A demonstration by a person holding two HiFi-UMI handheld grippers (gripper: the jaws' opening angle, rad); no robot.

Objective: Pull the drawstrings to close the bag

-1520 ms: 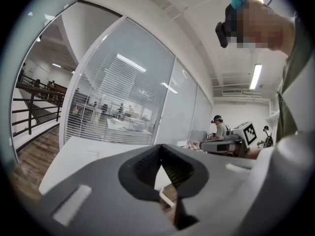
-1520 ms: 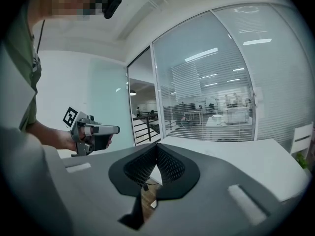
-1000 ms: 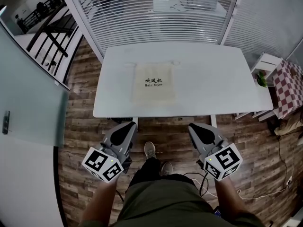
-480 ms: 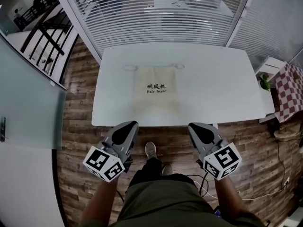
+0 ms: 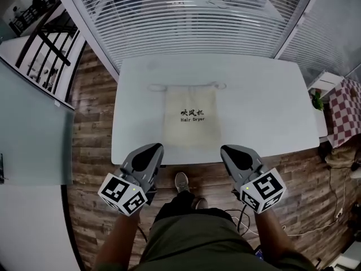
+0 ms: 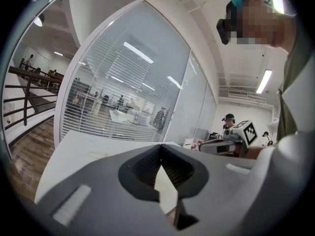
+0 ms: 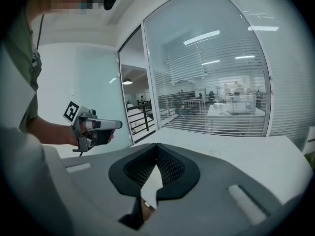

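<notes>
A white bench (image 5: 265, 103) stands on a wood-plank floor (image 5: 90, 145), in front of a glass wall with slatted blinds (image 5: 192, 21). You hold both grippers low at the bench's near edge, one on each side of your body. Your left gripper (image 5: 153, 148) has its jaws pressed together with nothing between them. Your right gripper (image 5: 231, 150) is closed the same way and also empty. Neither touches anything. Beyond them, between their two lines, the beige drawstring bag (image 5: 190, 117) lies flat on the middle of the bench. It is printed "Hair Dryer", and its mouth is on the far side from you. The drawstrings (image 5: 158, 87) stick out as small loops at the bag's two far corners and rest on the bench top. Well off to your right, a red-checked cloth (image 5: 343, 113) covers something beside the bench.
</notes>
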